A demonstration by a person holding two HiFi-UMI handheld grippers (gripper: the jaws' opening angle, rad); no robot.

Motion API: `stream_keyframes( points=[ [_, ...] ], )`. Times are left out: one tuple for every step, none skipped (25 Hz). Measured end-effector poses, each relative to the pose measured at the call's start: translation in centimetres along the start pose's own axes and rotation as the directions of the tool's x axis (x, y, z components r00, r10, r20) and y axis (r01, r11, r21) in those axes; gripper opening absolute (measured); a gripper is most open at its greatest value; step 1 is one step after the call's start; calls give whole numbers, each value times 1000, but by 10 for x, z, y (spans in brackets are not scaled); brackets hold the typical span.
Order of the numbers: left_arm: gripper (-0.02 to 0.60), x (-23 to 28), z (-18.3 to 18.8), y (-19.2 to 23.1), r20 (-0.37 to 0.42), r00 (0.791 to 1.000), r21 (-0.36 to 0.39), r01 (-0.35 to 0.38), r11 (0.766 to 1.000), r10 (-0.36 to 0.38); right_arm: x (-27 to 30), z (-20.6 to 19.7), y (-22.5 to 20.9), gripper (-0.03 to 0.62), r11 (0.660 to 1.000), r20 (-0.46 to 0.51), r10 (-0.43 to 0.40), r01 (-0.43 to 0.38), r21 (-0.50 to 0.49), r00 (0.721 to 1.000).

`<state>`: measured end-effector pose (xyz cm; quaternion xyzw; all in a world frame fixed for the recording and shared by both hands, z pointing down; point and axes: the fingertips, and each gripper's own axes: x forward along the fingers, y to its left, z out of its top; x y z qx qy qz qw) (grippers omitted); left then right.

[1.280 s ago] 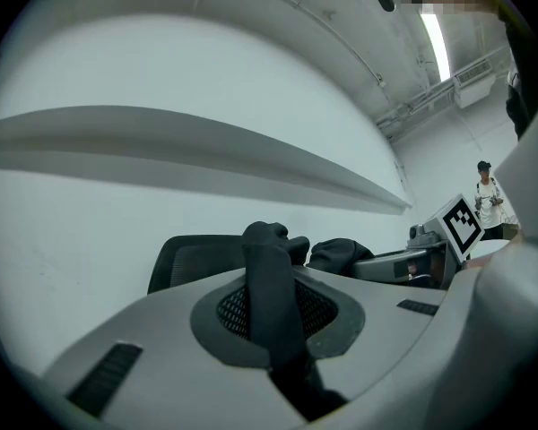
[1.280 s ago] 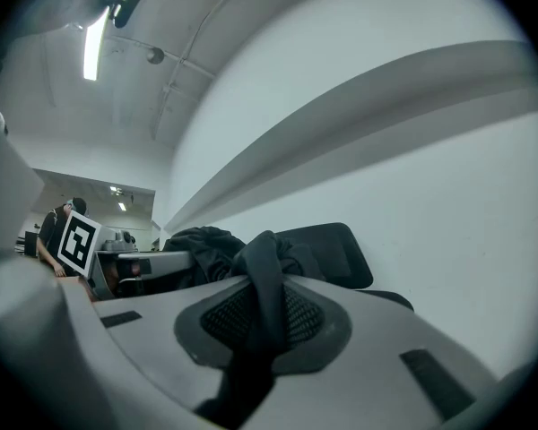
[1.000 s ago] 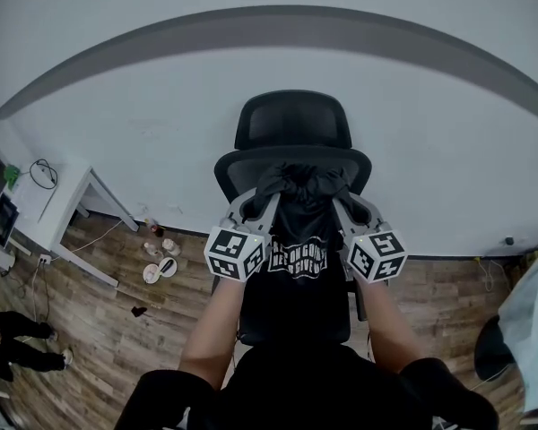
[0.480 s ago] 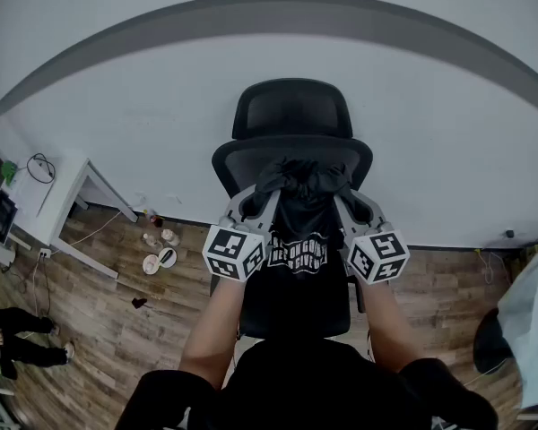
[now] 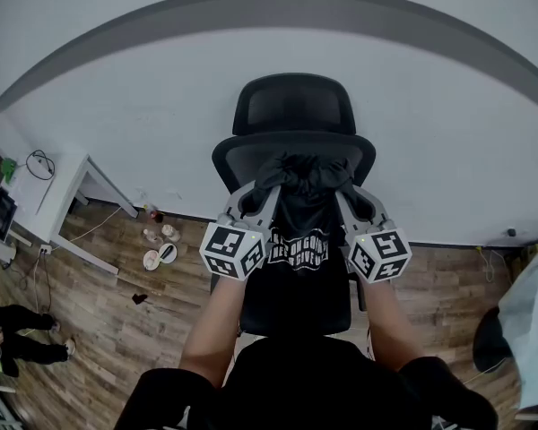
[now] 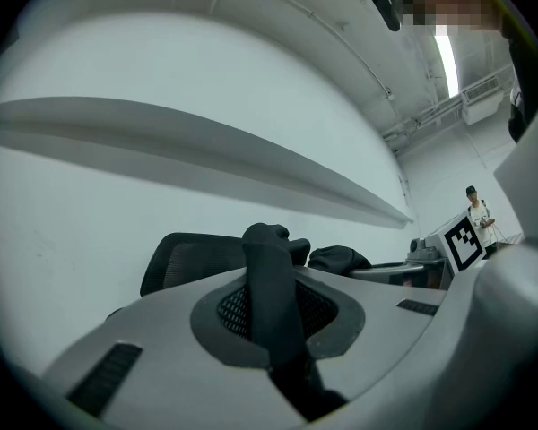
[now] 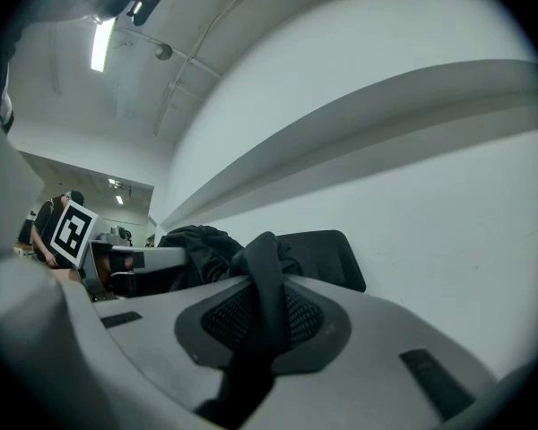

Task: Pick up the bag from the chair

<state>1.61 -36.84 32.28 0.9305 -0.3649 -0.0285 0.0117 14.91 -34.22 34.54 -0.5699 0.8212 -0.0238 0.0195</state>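
White block lettering runs across the front of the black bag (image 5: pixel 298 251), but it is too blurred to read; the printed side faces the person. The bag hangs in front of the chair (image 5: pixel 293 106) backrest, long axis vertical, gathered top upward at backrest height. I cannot tell whether its bottom clears the seat. The left gripper (image 5: pixel 265 186) is clamped on a black strip of the bag's top left of the chair's midline, and the right gripper (image 5: pixel 342 186) pinches a matching strip on the other side. Only the head view shows the lettering, plus bowls (image 5: pixel 160 258) on the wooden floor (image 5: pixel 117 330) left of the chair. Only the gripper views show fabric squeezed between the jaws, and the right one a ceiling lamp (image 7: pixel 99 43).
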Motion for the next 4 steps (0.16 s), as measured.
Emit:
stream_keyframes(
  points=[
    [55, 0, 1, 0, 1, 1000, -1, 0, 1000, 0, 1, 1, 0, 60, 1000, 0, 0, 0, -3, 1000],
    [55, 0, 1, 1, 2, 1000, -3, 0, 1000, 0, 1, 1, 0, 58, 1000, -1, -1, 1, -6, 1000],
    [55, 0, 1, 1, 2, 1000, -5, 0, 1000, 0, 1, 1, 1, 58, 1000, -2, -2, 2, -9, 1000],
    [55, 0, 1, 1, 2, 1000, -8, 0, 1000, 0, 1, 1, 1, 58, 1000, -4, -4, 4, -11, 1000]
  ],
)
